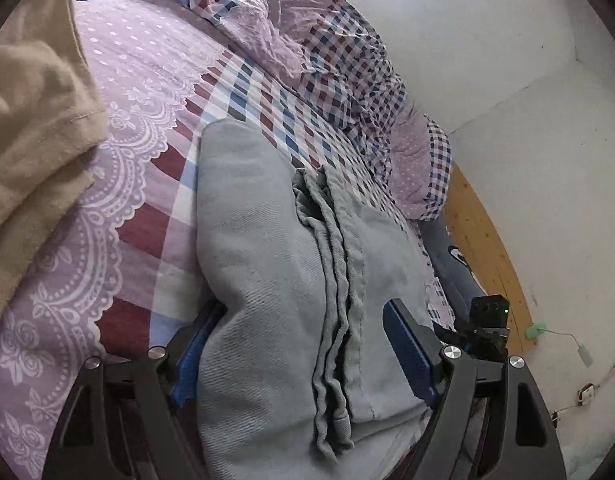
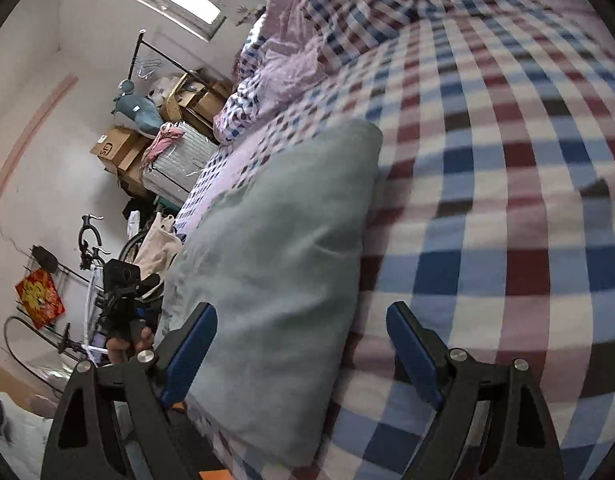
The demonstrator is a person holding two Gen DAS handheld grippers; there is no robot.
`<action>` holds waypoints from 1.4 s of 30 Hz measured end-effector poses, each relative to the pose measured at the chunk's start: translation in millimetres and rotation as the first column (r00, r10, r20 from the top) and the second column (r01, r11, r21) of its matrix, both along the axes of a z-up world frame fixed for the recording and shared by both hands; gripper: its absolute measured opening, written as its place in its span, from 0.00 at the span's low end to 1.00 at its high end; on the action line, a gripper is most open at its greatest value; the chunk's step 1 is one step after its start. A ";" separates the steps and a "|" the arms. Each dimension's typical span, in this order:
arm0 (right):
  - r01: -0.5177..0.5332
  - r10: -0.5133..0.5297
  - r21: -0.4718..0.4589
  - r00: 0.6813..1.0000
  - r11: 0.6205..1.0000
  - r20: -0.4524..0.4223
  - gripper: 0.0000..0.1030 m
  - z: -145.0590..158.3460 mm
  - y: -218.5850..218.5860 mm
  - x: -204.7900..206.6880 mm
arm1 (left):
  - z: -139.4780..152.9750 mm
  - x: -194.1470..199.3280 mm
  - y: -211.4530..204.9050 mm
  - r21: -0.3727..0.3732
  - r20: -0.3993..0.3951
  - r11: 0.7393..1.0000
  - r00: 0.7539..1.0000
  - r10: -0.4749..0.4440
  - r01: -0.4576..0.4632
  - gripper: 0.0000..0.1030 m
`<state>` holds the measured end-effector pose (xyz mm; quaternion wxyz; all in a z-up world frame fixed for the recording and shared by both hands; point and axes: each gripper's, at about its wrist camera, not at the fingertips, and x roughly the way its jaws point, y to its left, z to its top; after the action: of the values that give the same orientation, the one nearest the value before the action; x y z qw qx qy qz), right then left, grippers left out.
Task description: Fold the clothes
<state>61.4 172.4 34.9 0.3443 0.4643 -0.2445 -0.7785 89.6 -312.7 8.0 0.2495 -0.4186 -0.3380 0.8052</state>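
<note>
The grey garment lies on the bed, already doubled into a long narrow bundle that runs away from the near edge toward the rumpled checked quilt at the far end. In the left wrist view a bunched seam, with what looks like a drawstring waistband, runs down the middle of the bundle, and layered edges show beside it. In the right wrist view the same garment reads as a smooth pad with a rounded far corner.

The left hand-held gripper is spread wide, its blue pads straddling the near end of the bundle with cloth between them but not pinched. The right hand-held gripper is likewise released: one pad rests over the garment's near edge, the other sits over bare checked sheet.

The step in hand appears to be taking the near end for a further fold. To do it well, each gripper should probably close low on all the layers at once, near the outer corners rather than on the thick seam, so that no under-layer slips free. Lifting both ends level and carrying them toward the far corner should keep the edges aligned. A tan garment lies well apart at the bed's left side
</note>
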 end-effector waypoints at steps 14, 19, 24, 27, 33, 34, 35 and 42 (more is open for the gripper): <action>-0.163 0.168 -0.096 0.985 0.982 0.045 0.93 -14.4 -31.2 -28.5 | -4.0 -0.1 1.6 -0.014 0.005 1.000 1.000 0.000 0.000 0.82; -0.186 0.187 -0.035 0.982 0.982 0.035 0.93 -12.7 -46.8 -36.5 | -2.8 -10.6 7.0 -0.031 0.002 0.999 0.999 -0.042 0.042 0.82; -0.209 0.212 -0.046 0.975 0.977 0.072 0.96 -14.3 -62.6 -55.5 | -1.7 -22.0 12.0 -0.041 0.001 0.996 0.997 -0.083 0.083 0.82; -0.214 0.219 -0.076 0.973 0.974 0.077 0.97 -18.6 -72.6 -66.4 | -1.1 -28.8 15.0 -0.047 0.001 0.993 0.994 -0.108 0.108 0.82; -0.216 0.222 -0.074 0.972 0.973 0.072 1.00 -14.1 -79.5 -60.0 | -0.8 -39.1 20.8 -0.069 0.015 0.986 0.989 -0.148 0.149 0.82; -0.219 0.224 -0.077 0.972 0.973 0.070 1.00 -12.5 -79.5 -57.3 | -0.8 -40.3 21.7 -0.071 0.018 0.986 0.988 -0.151 0.152 0.82; -0.221 0.227 -0.080 0.972 0.972 0.069 1.00 -10.8 -79.5 -54.6 | -0.5 -41.0 21.9 -0.067 0.018 0.986 0.988 -0.154 0.154 0.83; -0.238 0.244 -0.099 0.968 0.966 0.056 1.00 0.5 -79.7 -35.8 | 5.8 -37.0 31.9 -0.032 0.008 0.968 0.969 -0.249 0.249 0.84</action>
<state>25.6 92.7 35.4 0.4487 0.5006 -0.2331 -0.7027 52.6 -280.8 13.9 0.3410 -0.4633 -0.2699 0.7722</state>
